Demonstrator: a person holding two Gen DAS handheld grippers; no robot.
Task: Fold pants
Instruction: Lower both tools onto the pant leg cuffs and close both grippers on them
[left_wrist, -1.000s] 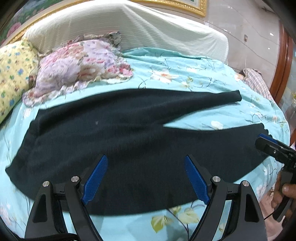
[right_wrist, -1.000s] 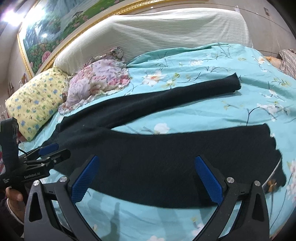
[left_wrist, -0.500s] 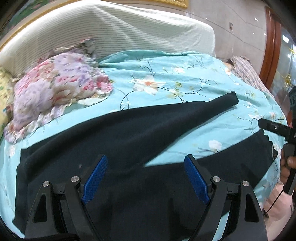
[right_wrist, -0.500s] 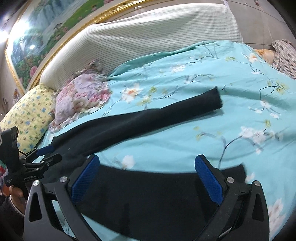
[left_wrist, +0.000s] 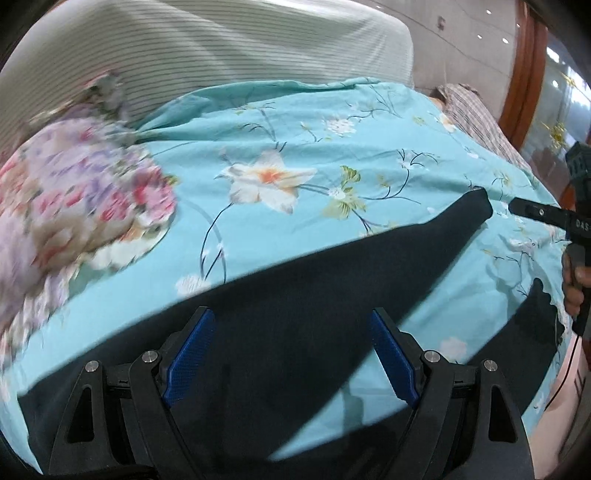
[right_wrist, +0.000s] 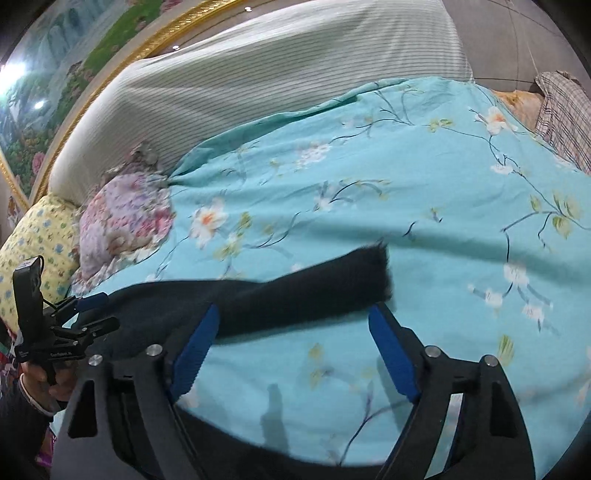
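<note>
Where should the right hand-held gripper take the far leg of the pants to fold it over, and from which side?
Grip the far leg at its cuff, probably coming from the open right end. The cuff lies flat on the bedspread with a free edge and bare cloth around it. The open right hand-held gripper already frames that end.

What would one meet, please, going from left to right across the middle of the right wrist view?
Yellow flowered pillow → pink and purple floral pillow → far leg of the black pants → bare turquoise floral bedspread → checked cloth at the bed's edge.
</note>
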